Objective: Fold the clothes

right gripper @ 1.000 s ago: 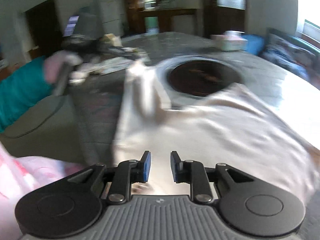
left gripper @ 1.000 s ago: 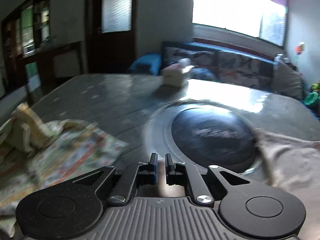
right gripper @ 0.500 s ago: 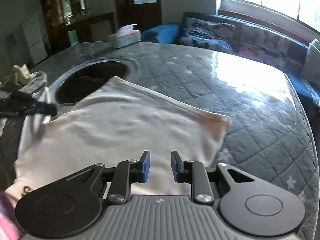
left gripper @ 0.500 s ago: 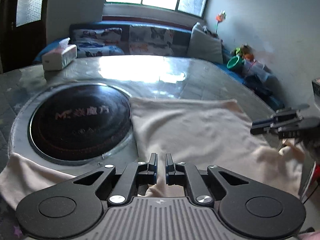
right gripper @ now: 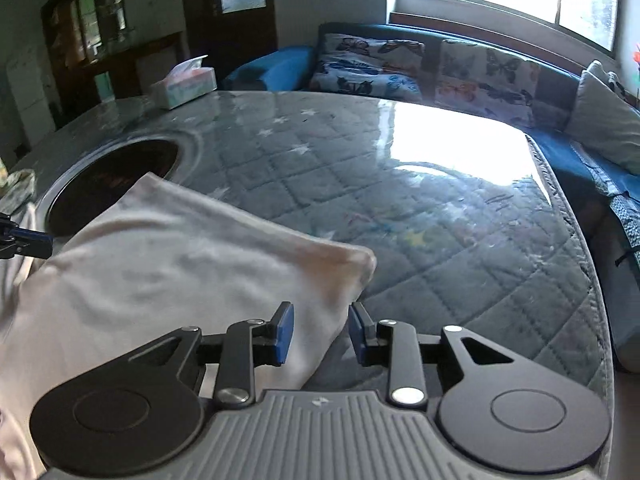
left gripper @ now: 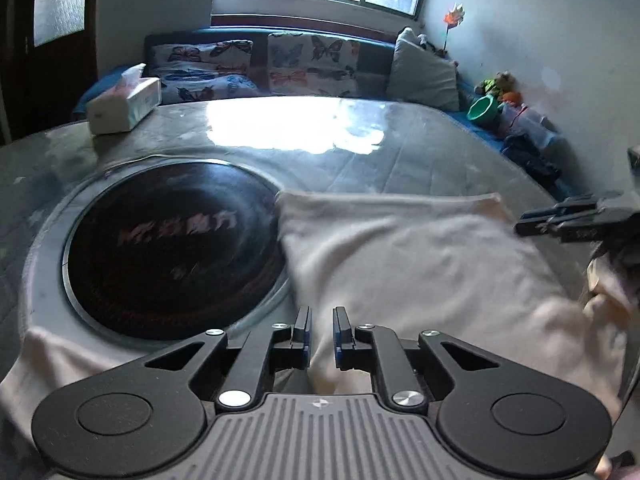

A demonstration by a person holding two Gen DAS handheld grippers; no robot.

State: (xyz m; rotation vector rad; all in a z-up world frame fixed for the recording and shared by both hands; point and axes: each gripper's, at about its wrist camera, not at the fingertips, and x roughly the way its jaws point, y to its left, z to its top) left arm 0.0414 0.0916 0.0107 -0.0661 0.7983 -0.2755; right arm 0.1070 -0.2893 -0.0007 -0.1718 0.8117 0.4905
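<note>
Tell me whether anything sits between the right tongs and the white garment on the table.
Nothing visible does. The right tongs are opening with the near edge of the white garment lying between their pads, directly on the quilted table cover. The tissue box sits far off.

A pale cream garment [left gripper: 420, 264] lies spread across the near part of the quilted table cover [right gripper: 420, 216], its surface softly rumpled with shallow wrinkles. Its far edge runs fairly straight, ending in 1 rounded corner [right gripper: 360, 258] toward the right. Its left side overlaps the rim of the round dark cooktop [left gripper: 168, 248], and a stretch of the cloth trails along the cooktop's near edge.
</note>
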